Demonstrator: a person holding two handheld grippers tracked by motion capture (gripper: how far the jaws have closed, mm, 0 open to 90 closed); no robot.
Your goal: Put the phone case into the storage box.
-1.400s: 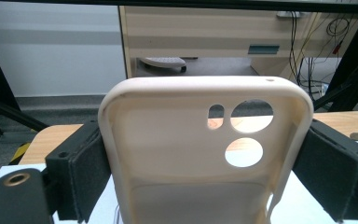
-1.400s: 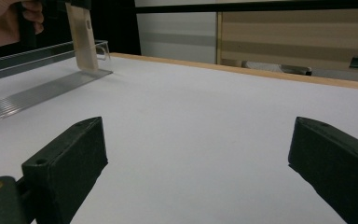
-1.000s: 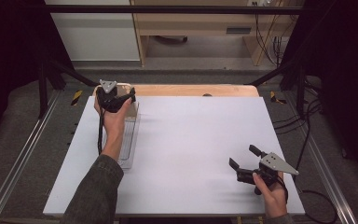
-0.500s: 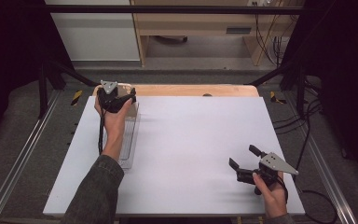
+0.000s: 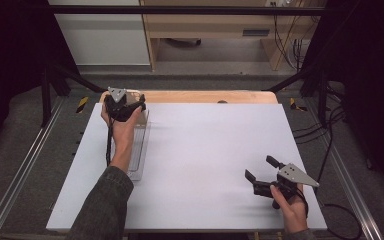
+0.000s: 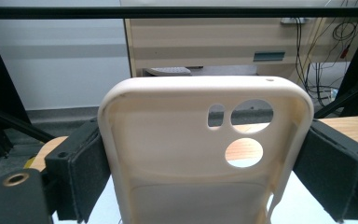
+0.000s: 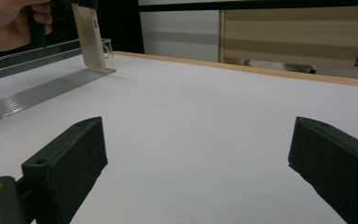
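Cream phone case point(image 6: 200, 154), upright, camera cutouts uppermost, above clear ridged tray point(image 5: 139, 150).

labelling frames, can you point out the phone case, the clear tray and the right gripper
phone case point(image 6: 177, 154): left gripper view, its inner back.
clear tray point(image 5: 139, 152): high view, its ribbed floor.
right gripper point(image 5: 263, 167): high view, midway between its fingertips.

Flat white table top point(image 5: 205, 165), matte and bare across the middle and right, with a strip of pale wood edge point(image 5: 215, 96) along the far side. At the far left, a long clear ribbed tray point(image 5: 139, 150), lying directly on the white surface, running near-to-far along the left part. A small dark spot point(image 5: 222, 102) on the wooden strip at the far edge, too small to identify. Same tray point(image 7: 42, 91) low and flat at far left in the right gripper view.
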